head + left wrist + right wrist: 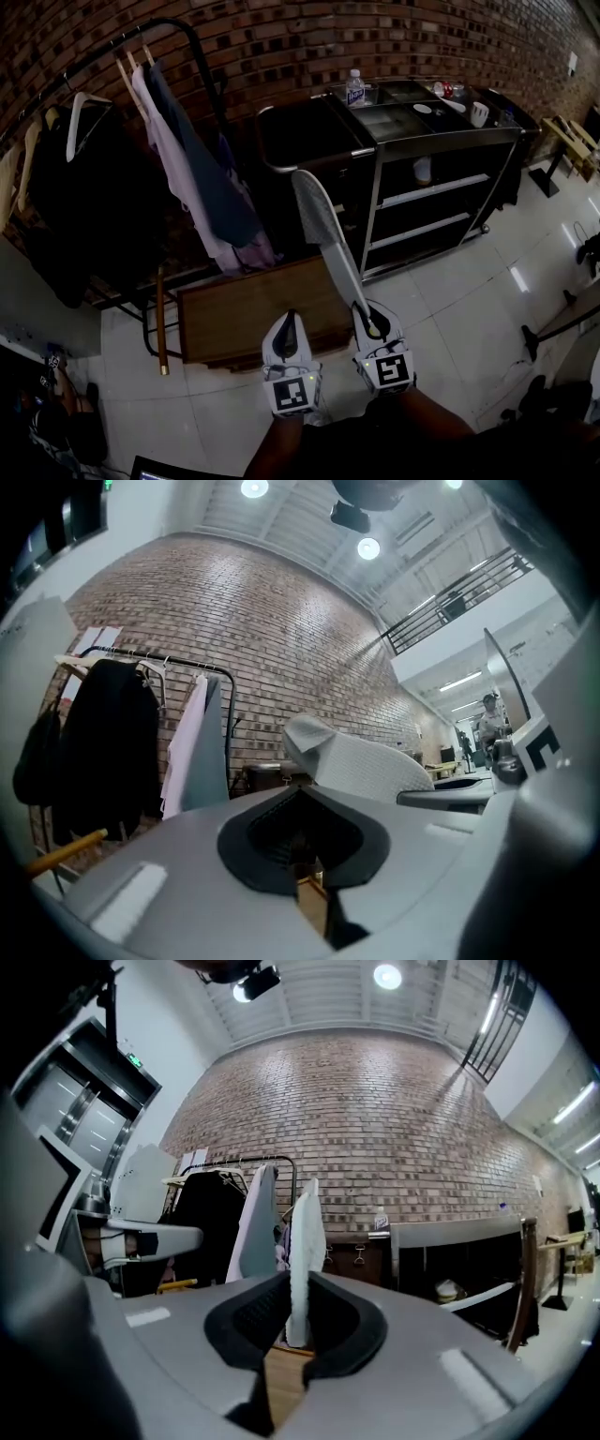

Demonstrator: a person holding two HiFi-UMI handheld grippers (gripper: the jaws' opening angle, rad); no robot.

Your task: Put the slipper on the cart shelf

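Right claw (pixel 296 1321) grips the slipper (pixel 306 1237) edge-on between its jaws.

The head view looks steeply down, each gripper view close and level along its jaws, all facing the red-brown brick wall (pixel 375 37).

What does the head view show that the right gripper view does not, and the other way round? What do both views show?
Only the head view: the person's forearm, the marker cube on the right gripper, and the slipper along its whole length. Only the right gripper view: the ceiling lamp, and the tongs pressing the slipper, seen edge-on. Both: the slipper, the brick wall, the clothes rack and the cart.
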